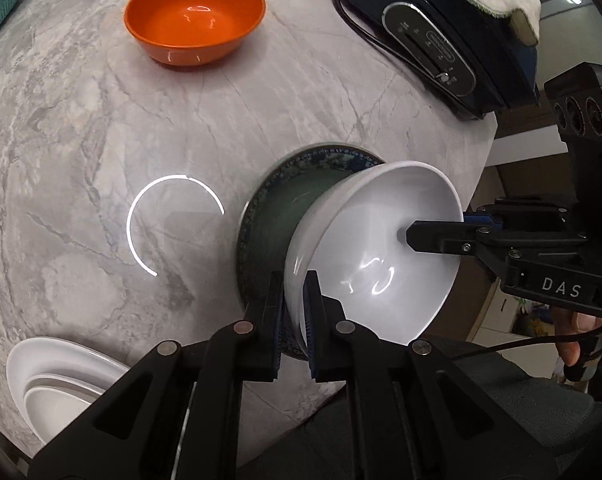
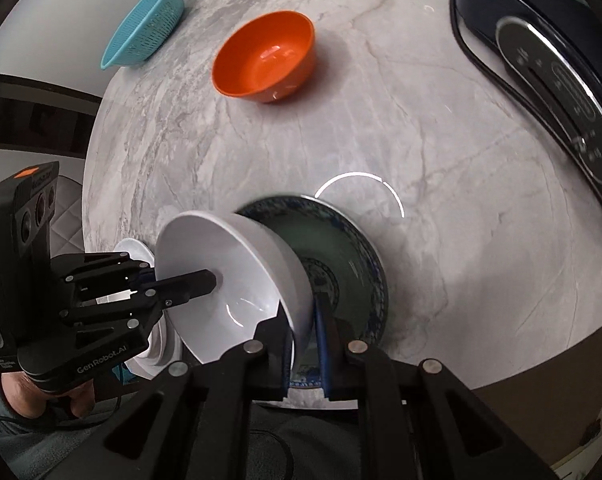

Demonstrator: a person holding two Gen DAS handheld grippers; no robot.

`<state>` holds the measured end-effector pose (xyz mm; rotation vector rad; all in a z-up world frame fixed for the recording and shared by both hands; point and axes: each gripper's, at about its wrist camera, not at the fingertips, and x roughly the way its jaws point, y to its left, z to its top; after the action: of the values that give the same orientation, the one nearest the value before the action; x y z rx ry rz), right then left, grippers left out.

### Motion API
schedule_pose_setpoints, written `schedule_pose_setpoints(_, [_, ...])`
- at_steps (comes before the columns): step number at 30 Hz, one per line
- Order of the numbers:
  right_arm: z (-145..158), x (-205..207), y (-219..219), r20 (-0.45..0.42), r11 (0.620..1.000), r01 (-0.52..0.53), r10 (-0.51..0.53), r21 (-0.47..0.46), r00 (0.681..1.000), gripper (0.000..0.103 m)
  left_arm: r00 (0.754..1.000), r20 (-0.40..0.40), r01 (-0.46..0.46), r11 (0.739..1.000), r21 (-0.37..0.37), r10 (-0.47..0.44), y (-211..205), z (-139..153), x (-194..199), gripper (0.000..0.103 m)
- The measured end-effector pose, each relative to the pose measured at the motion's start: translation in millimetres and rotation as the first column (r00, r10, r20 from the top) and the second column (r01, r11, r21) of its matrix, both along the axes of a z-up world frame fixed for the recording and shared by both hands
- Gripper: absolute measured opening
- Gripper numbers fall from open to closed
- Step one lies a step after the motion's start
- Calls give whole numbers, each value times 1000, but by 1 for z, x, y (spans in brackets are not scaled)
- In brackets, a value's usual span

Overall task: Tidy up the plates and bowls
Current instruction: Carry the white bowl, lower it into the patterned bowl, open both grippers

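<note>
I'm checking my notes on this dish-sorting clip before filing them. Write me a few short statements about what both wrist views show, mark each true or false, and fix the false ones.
1. Both grippers grip the white bowl by its rim. True: the left gripper and the right gripper each have jaws shut on the wall.
2. The orange bowl sits inside the white bowl. False: it stands alone on the marble table, farther back.
3. A dark plate with a blue patterned rim lies behind the white bowl. True.
4. The white bowl stands upright. False: it is tipped on its side.
5. The teal colander holds plates. False: it looks empty.
</note>
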<state>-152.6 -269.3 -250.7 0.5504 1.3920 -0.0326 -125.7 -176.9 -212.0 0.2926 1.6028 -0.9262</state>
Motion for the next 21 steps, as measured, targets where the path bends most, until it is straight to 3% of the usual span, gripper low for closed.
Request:
schedule_pose_setpoints(11, [-27,-9,-3,-43,1000,9,-10,-25,999,13,998,29,48,997,65,-50,-20,-35,-3,8])
schedule_pose_setpoints(21, [-36,1,-1,-57,997,-23,19,-68,998,12,999,27,42,996,80,-44,-33,-50,0,8])
